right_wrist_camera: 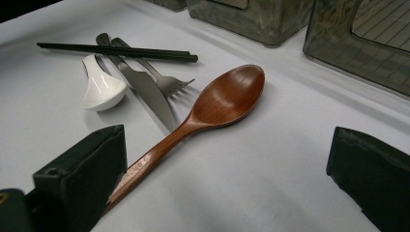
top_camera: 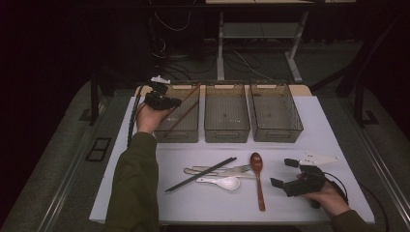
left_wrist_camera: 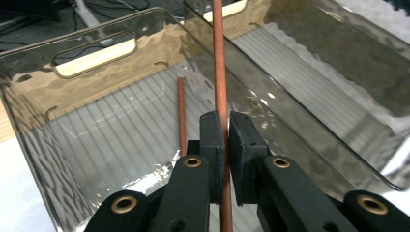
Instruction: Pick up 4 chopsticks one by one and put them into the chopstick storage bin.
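Note:
My left gripper hovers over the left smoked-plastic bin, shut on a brown wooden chopstick that slants up to the right. In the left gripper view the chopstick runs up between the closed pads. A second brown chopstick lies on the bin's ribbed floor. My right gripper rests low at the table's front right, open and holding nothing. Its jaws straddle the handle end of a wooden spoon.
Middle bin and right bin stand beside the left one along the back of the white table. Black chopsticks, a knife, a fork and a white ceramic spoon lie front centre.

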Tool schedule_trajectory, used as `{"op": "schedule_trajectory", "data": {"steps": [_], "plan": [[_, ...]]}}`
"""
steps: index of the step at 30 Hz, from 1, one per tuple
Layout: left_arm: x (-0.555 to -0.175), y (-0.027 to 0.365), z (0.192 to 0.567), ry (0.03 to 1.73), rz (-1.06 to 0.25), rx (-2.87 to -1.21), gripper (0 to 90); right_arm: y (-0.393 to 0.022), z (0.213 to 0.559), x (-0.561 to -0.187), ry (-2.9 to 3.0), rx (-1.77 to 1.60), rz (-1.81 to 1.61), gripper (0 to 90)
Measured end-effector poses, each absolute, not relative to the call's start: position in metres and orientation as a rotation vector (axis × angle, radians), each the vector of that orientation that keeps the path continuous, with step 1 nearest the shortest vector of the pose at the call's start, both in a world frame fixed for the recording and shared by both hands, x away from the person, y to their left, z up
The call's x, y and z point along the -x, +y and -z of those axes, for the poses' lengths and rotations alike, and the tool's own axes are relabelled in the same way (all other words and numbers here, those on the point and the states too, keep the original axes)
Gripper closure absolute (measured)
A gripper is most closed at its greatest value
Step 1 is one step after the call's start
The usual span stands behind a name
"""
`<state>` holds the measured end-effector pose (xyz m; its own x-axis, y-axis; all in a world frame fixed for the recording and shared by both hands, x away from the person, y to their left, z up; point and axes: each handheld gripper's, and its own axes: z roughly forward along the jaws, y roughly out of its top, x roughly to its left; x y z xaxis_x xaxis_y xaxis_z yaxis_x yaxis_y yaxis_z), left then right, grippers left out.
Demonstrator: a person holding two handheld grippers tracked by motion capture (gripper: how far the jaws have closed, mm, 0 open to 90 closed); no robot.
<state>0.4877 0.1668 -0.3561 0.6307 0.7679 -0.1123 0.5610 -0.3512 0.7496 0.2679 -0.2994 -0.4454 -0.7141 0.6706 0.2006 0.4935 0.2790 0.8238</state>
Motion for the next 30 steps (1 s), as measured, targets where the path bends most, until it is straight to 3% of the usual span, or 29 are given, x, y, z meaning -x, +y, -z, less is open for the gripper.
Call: {"op": "schedule_trajectory", "data": {"steps": [14,20,30], "plan": [[-0.499,0.168,0.37,1.146,-0.335,-2.026,83.0,-0.3,0.445,-0.268,2.358,-1.085,-1.414,0.7],[-0.497,0.168,0.369,1.151,-0.371,-2.046,68.8,-0.3,0.445,-0.268,2.358,-1.084,-1.414,0.7],[-0.491,0.164,0.363,1.094,-0.358,-2.046,55.0,-0.3,0.445,-0.268,2.358,-1.085,-1.414,0.7]]}}
